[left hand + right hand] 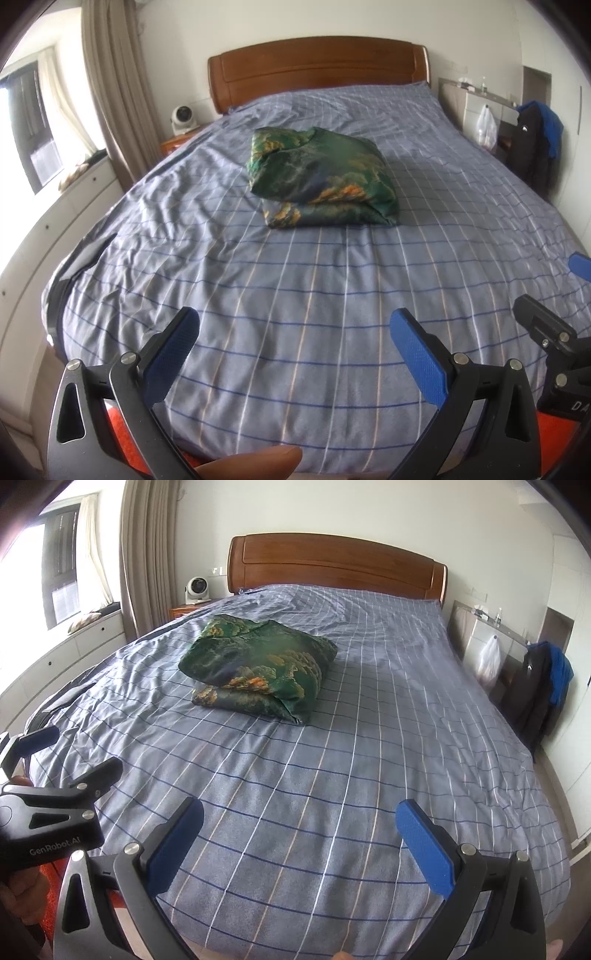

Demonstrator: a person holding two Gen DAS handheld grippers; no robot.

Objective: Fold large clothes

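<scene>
A green garment with orange and yellow print [325,177] lies folded into a thick bundle in the middle of the bed [258,332]; the right wrist view shows the same garment [258,668] left of centre. My left gripper [295,325] hangs open over the foot of the bed, well short of the garment, nothing between its blue pads. My right gripper [300,816] is open too, also over the foot end and empty. The left gripper [55,753] shows at the left edge of the right wrist view, the right gripper [554,295] at the right edge of the left wrist view.
A blue checked cover spreads over the bed, with a wooden headboard [317,70] behind. A white fan [197,589] stands on a nightstand at the left. Curtains [110,85] and a low white cabinet [55,229] run along the left. Dark and blue clothes [543,694] hang at the right.
</scene>
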